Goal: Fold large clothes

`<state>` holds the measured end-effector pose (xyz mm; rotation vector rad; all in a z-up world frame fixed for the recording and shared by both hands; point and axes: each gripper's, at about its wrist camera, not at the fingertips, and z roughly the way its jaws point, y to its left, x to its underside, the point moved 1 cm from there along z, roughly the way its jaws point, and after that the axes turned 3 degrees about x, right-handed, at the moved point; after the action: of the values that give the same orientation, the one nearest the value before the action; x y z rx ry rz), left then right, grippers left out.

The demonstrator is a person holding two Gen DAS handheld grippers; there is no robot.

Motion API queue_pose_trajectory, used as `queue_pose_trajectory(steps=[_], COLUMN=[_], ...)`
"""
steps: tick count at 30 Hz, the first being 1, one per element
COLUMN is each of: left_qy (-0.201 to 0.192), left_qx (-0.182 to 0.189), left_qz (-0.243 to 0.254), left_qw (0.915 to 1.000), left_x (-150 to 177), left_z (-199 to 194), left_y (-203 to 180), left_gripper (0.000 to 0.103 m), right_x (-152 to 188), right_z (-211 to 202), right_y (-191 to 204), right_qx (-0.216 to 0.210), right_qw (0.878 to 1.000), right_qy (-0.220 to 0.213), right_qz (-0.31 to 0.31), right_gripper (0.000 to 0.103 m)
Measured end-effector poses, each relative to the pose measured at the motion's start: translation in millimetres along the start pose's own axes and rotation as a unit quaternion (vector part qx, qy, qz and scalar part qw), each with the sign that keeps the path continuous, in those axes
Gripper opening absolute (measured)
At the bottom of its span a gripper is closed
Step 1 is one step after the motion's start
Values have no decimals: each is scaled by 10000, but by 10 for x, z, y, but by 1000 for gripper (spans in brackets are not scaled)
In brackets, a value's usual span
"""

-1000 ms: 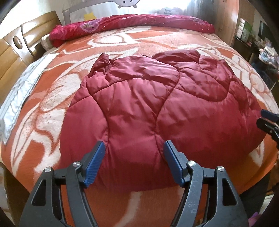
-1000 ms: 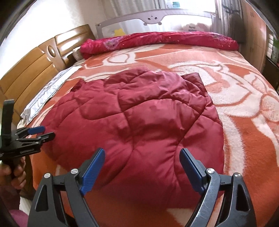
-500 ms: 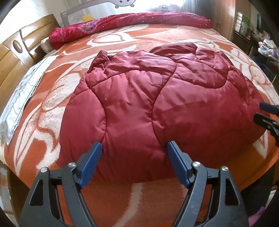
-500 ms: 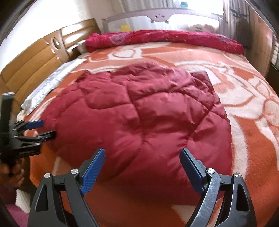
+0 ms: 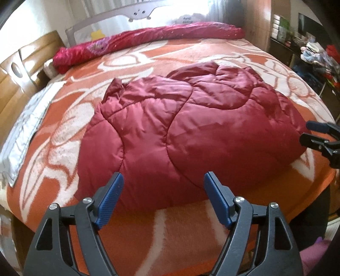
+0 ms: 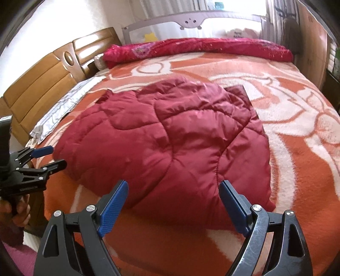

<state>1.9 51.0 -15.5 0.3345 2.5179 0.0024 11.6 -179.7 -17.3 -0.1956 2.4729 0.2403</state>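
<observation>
We're in a home bedroom, and the big bed (image 6: pixel 297 148) says so: an orange-and-cream patterned blanket (image 5: pixel 191 233) covers it edge to edge. Along the bed's left side runs a wooden headboard (image 6: pixel 42 85); at its far edge lies a rolled crimson quilt (image 6: pixel 201 48), with a grey guard rail (image 6: pixel 191 19) behind. Right of the bed, a cluttered shelf (image 5: pixel 308 48) and wooden wardrobe (image 6: pixel 312 42).
</observation>
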Motion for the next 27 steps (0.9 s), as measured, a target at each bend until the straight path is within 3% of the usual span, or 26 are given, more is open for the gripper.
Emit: queue_pose_trajectory(steps=[7, 13, 18, 23, 27], left_qy=[13, 222, 7, 265, 378], left_qx=[87, 357, 729, 552, 178], left_qz=[127, 24, -174, -385, -523], left_qw=[9999, 9991, 9972, 9974, 9978], left_x=[87, 162, 113, 37, -45], left_z=[-134, -238, -408, -151, -14], left_y=[-81, -79, -47, -16, 21], left_gripper=[82, 82, 85, 85, 85], right_x=[79, 194, 227, 196, 129], right_z=[-250, -324, -460, -270, -123], right_y=[141, 249, 378, 462, 484], right_qx=[13, -121, -283, -253, -242], right_qw=[9997, 9987, 9971, 9961, 9961], right_qy=[-96, 255, 204, 347, 394], right_qz=[-218, -426, -677, -771, -757], right_gripper=[88, 89, 103, 103, 103])
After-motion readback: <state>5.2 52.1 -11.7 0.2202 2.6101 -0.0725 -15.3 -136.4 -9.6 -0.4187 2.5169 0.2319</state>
